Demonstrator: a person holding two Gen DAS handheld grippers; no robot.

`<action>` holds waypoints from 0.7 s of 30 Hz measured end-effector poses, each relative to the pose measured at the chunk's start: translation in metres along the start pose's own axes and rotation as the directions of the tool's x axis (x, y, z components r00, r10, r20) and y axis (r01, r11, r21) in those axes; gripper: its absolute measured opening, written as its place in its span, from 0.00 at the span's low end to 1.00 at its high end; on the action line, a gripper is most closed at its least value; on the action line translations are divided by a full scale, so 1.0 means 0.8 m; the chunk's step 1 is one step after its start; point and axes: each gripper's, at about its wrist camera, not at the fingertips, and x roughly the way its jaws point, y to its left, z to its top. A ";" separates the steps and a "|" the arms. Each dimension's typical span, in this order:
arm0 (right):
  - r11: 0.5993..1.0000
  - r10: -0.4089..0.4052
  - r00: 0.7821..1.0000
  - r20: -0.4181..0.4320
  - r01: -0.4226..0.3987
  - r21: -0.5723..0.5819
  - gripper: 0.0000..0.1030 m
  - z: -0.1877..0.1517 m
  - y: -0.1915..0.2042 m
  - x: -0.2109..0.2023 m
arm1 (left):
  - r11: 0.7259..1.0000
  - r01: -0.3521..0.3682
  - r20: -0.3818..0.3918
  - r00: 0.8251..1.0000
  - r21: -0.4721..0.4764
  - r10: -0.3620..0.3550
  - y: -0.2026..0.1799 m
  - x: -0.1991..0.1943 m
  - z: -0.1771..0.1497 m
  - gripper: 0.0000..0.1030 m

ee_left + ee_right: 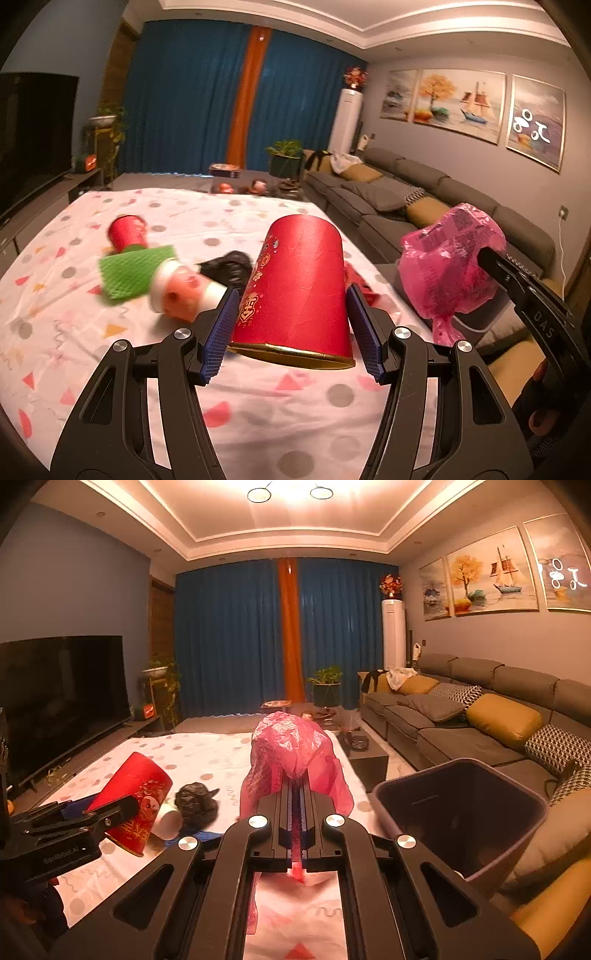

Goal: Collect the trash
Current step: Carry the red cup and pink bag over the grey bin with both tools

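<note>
— Between my left tongs (291,295), what do you see from the left wrist?

— I hold a red paper cup (295,288) there, upside down and tilted, its gold rim toward the camera. The blue pads (221,328) press its two sides, with the jaws spread about halfway. Beneath it lies the bench (110,362), covered by a white cloth with dots and triangles. On that cloth, farther off, I see a second red cup (127,232) on its side, a green mesh sheet (136,269), a small white and pink container (184,295) and a crumpled black bag (227,267). At the right, my right tongs (484,254) carry a pink plastic bag (450,266) off the bench's edge.

— And from the right wrist?

— My right tongs (297,794) are clamped tight on the pink plastic bag (291,749), which bulges above the fingertips and hangs down past them. A dark bin (461,808) stands just right of them, open mouth tilted toward me, beside the sofa (461,738). At the left, my left tongs (103,808) grip the red paper cup (136,786) above the bench (207,753).
</note>
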 end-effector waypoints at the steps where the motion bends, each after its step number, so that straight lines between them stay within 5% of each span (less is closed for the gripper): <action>1: 1.000 -0.005 1.000 0.001 0.005 0.002 0.04 -0.001 -0.004 -0.001 | 1.000 0.006 -0.001 1.000 0.006 -0.006 -0.006 0.002 0.000 0.57; 21: 0.979 -0.194 0.981 0.013 0.192 0.066 0.04 -0.007 -0.113 -0.004 | 0.973 0.210 -0.013 0.978 0.101 -0.209 -0.146 0.072 0.026 0.57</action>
